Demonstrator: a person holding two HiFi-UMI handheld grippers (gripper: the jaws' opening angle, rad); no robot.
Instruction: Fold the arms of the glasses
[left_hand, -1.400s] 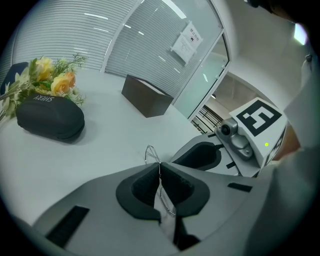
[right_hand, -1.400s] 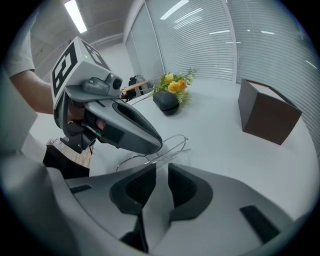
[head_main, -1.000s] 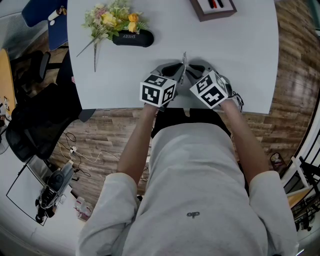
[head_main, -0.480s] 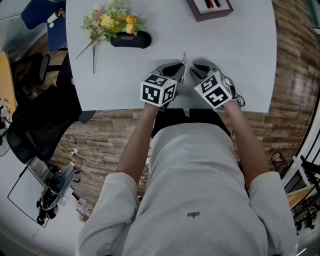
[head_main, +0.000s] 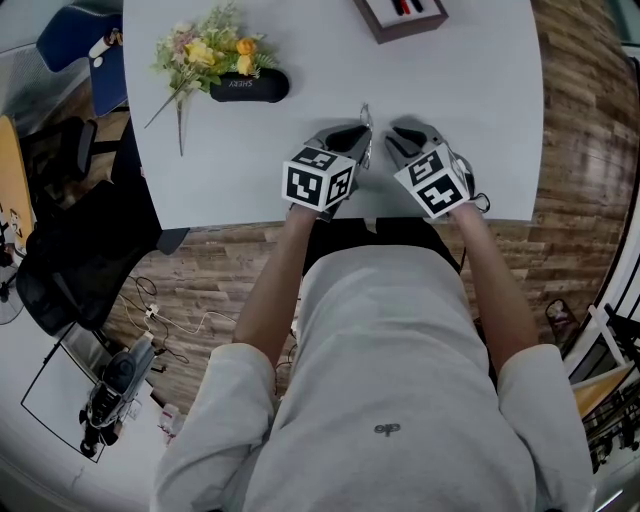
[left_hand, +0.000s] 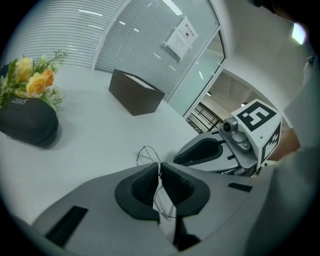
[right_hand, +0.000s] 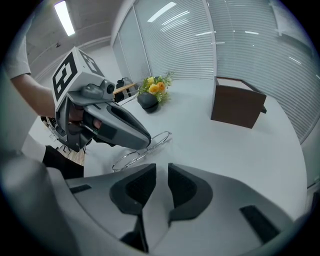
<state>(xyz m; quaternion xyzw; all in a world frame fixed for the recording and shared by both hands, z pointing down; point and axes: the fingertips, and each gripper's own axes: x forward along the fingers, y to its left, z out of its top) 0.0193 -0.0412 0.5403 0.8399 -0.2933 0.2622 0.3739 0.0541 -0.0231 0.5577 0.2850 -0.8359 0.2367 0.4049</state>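
**Glasses pinched in left gripper, right gripper empty**

Glasses (left_hand: 146, 153), thin wire frame, sit over the white tabletop (head_main: 470, 120), nearer the person than the black case (head_main: 248, 86) and off to its right in the head view. Left gripper (left_hand: 159, 167) has its jaws pressed together on the wire of the frame, and the round rims stick out past the tips. Can't tell whether the rims touch the tabletop. Right gripper (right_hand: 161, 172) is farther right of the case, just beside the glasses, with its jaws slightly spread and nothing between them. Flowers (head_main: 205, 45) lie against the case. Brown box (head_main: 400, 14) is right of the case, at the far edge.
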